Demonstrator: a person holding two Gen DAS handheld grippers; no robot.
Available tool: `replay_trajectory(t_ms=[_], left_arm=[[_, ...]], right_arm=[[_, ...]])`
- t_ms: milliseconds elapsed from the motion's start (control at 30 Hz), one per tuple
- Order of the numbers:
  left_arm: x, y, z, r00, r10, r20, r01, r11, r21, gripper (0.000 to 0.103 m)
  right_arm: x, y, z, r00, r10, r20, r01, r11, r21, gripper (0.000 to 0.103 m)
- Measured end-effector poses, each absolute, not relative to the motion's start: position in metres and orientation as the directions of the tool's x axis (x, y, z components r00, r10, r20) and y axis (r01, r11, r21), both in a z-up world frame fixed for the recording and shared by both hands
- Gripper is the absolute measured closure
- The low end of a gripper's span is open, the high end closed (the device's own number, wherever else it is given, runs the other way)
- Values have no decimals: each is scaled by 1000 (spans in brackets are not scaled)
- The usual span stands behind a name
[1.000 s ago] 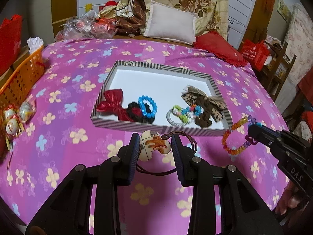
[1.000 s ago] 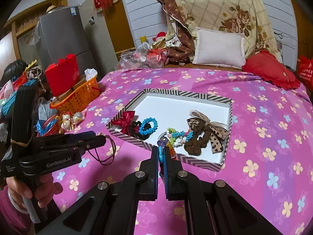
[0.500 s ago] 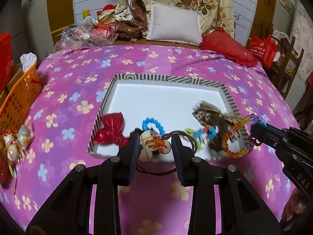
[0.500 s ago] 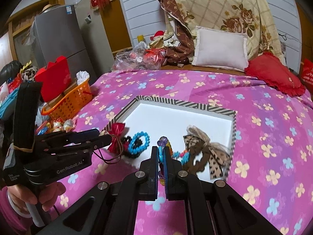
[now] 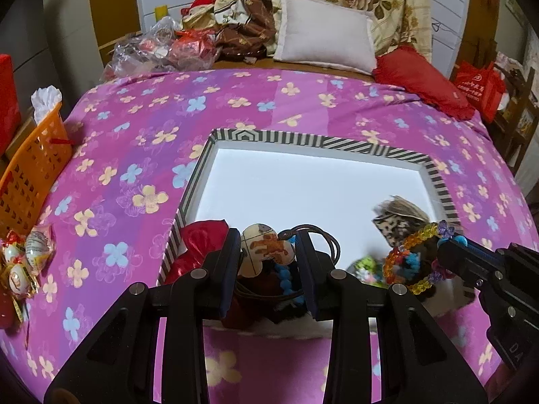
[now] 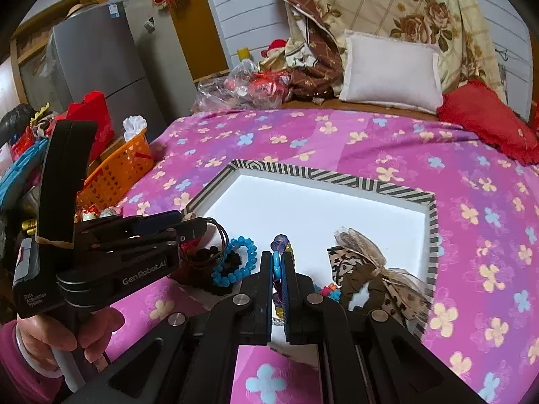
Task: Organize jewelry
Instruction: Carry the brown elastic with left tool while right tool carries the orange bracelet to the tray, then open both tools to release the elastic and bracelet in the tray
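Observation:
A striped-rim tray (image 5: 323,143) with a white floor lies on the pink flowered bedspread; it also shows in the right wrist view (image 6: 337,176). My left gripper (image 5: 269,256) is shut on a cream flower pendant (image 5: 266,250) with a brown cord (image 5: 323,239), held over the tray's near left corner. My right gripper (image 6: 278,262) is shut on a multicoloured bead bracelet (image 5: 412,259), held over the tray's near edge. In the tray lie a red bow (image 5: 198,239), a blue bead bracelet (image 6: 235,262) and a leopard-print bow (image 6: 374,266).
An orange basket (image 5: 30,175) and wrapped trinkets (image 5: 20,262) sit at the bed's left edge. Pillows (image 5: 323,37), a red cushion (image 5: 421,80) and plastic bags (image 5: 161,47) lie at the far end. A fridge (image 6: 97,64) stands at the left.
Both grippers have moved forward from the bedspread to above the tray's near edge, each still holding its piece.

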State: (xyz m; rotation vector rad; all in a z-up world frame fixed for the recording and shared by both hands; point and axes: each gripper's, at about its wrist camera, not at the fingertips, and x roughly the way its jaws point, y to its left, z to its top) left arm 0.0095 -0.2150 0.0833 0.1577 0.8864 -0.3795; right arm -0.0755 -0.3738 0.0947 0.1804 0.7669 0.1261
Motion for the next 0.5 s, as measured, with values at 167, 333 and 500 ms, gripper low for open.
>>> replay_trajectory(t_ms=[167,333,500], left_arm=[[22,-212,71,565,-234,-791,359,933,-19,71],[29,-202,55,539,-216,-814,324,945,-36,71],[29,-196,44,513,-214,-831,304,951,-57,70]], right_arm=[[-67,-375,78,687,182,-703,-36,975,218,99],[-65,-378,60,657,170,-734,-15,977,212,99],[-66,-381,51,635,160,-756,3,978,209,99]])
